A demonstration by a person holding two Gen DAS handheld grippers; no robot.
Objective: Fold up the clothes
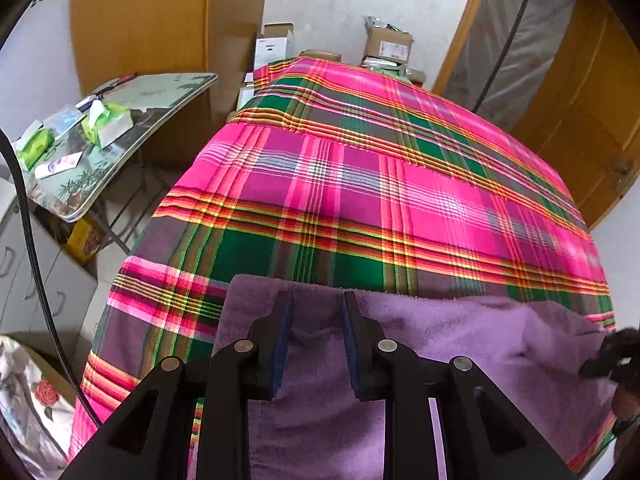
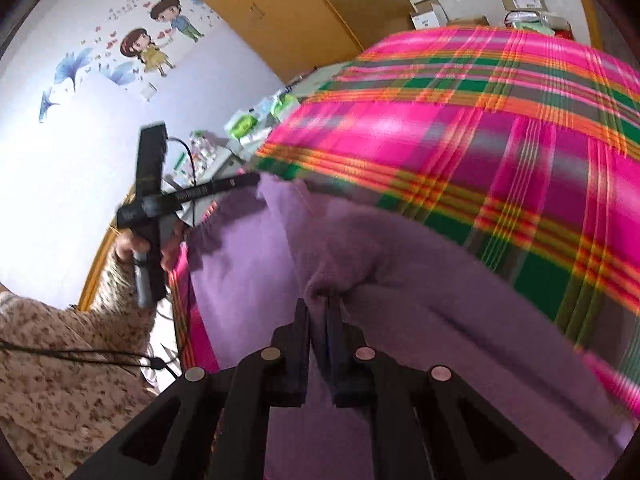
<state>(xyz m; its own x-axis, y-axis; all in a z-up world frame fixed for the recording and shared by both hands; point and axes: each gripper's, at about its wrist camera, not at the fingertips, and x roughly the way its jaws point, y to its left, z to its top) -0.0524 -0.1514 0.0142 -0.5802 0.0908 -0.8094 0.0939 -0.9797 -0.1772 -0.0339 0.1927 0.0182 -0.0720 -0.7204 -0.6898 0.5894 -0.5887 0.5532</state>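
Observation:
A purple towel [image 1: 460,332] lies on the near end of a bed covered with a pink and green plaid sheet [image 1: 360,200]. My left gripper [image 1: 318,300] hangs over the towel's far left edge, its jaws a little apart and filled with purple cloth. The right wrist view shows that gripper [image 2: 256,179] in a hand, with the towel's corner [image 2: 276,196] drawn up in a peak to its tip. My right gripper [image 2: 320,304] is shut on a bunched fold of the towel [image 2: 340,264]. Its dark, blurred body [image 1: 616,356] shows at the towel's right edge.
A folding side table [image 1: 160,92] with tissue packs [image 1: 108,124] stands left of the bed, white drawers [image 1: 36,280] below it. Cardboard boxes [image 1: 388,46] sit past the far end. Wooden wardrobes [image 1: 160,20] line the walls. A patterned sleeve [image 2: 60,380] fills the lower left.

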